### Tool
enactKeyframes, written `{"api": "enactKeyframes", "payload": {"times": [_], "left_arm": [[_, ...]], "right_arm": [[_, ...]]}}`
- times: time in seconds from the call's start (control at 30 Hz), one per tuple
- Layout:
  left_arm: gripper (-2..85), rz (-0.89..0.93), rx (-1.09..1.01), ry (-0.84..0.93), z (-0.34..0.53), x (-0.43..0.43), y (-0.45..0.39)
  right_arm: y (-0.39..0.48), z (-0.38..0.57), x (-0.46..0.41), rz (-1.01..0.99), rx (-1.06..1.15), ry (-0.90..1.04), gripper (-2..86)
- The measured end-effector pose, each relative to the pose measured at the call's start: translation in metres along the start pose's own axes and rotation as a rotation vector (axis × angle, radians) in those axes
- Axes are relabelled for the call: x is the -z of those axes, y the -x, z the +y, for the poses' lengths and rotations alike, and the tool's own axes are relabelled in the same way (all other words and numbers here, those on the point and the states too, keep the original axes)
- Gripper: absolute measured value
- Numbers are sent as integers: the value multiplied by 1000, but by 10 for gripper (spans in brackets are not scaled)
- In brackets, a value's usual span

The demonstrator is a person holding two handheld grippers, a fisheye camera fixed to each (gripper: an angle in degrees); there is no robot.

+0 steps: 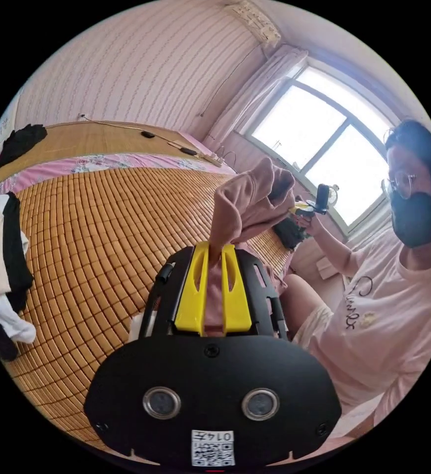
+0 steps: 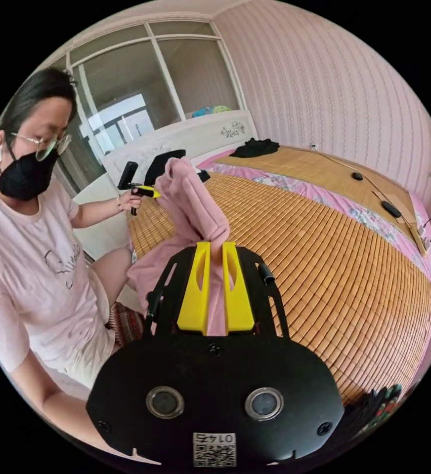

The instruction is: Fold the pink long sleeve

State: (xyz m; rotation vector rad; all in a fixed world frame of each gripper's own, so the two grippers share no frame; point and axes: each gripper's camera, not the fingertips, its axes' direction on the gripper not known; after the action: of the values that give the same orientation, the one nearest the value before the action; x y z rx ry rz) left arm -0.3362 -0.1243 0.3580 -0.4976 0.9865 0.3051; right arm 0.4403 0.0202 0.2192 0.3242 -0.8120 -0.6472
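In the left gripper view, the left hand-held gripper (image 1: 214,247) is seen with its yellow jaws closed on a fold of the pink long sleeve (image 1: 252,197), the cloth being pinched between them and running down the gap. The garment is held up in the air above the bed (image 1: 102,222), which is covered by a woven bamboo mat. From the jaws the pink cloth rises in a bunched ridge towards the right hand-held gripper (image 1: 302,210), which is held by the person's hand (image 1: 317,222) in front of the window (image 1: 324,133); its yellow tips are seen against the cloth, but whether they are clamped cannot be told here. A black and white garment (image 1: 3,276) lies at the mat's left edge, and a dark garment (image 1: 20,140) further back.

In the right gripper view, the right hand-held gripper (image 2: 215,249) is shown with both yellow jaws pressed on the pink long sleeve (image 2: 188,197), a strip of cloth being caught between them. The garment is lifted clear of the bed (image 2: 324,256) and stretches to the left hand-held gripper (image 2: 146,191), gripped in the person's other hand (image 2: 129,200). A black garment (image 2: 255,146) lies near the headboard.
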Motion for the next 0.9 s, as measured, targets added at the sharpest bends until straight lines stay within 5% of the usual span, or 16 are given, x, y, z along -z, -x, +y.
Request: {"api": "enactKeyframes", "payload": {"times": [0.1, 0.2, 0.53, 0.7, 0.9], "left_arm": [[50, -91, 149, 163, 82, -16, -14], [50, -206, 289, 277, 128, -34, -16], [144, -157, 452, 19, 59, -79, 35], [154, -149, 551, 120, 42, -124, 63], [41, -171, 416, 76, 38, -118, 36]], "right_arm": [[21, 78, -40, -25, -205, 248, 70], [11, 132, -65, -104, -436, 299, 100], [-66, 79, -84, 126, -650, 24, 225], [-122, 83, -112, -35, -797, -100, 147], [-119, 95, -98, -182, -766, -227, 66]]}}
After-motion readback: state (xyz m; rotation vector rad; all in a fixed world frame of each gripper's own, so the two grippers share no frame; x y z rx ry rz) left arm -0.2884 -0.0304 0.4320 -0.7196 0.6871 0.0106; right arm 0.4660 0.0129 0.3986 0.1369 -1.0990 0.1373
